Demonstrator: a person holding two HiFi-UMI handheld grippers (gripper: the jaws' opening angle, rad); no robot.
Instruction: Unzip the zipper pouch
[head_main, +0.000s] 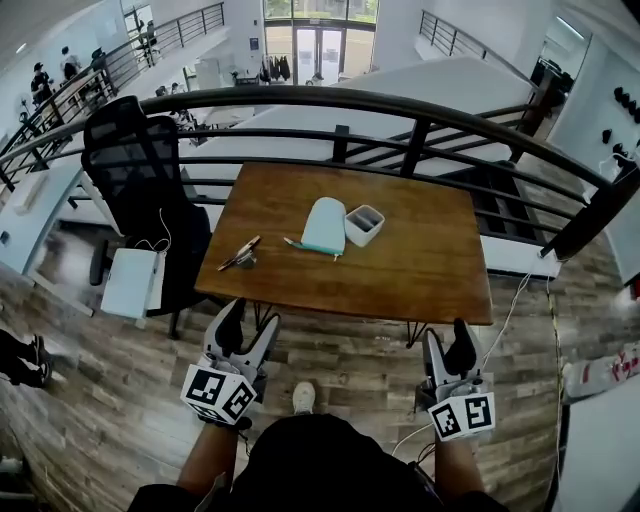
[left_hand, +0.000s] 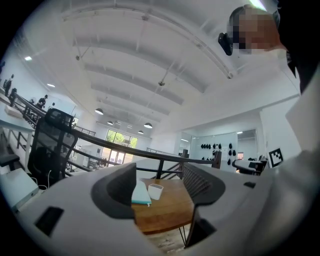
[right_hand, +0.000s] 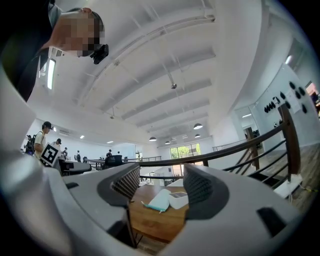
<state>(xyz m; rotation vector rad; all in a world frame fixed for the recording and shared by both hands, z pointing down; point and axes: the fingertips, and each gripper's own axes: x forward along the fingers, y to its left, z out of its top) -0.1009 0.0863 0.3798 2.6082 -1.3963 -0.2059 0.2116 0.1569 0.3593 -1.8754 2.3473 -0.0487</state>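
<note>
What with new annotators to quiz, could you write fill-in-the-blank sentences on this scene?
1. The zipper pouch lies on the ____ table.
2. In the head view, the white container sits at the pouch's ____ side.
3. The left gripper and right gripper both hold nothing, jaws ____.
Missing words: wooden; right; open.

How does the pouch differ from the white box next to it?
The pouch is pale teal, the box white. The pouch has a rounded end; the box is square and open-topped. The pouch covers more table. Both sit side by side mid-table.
</note>
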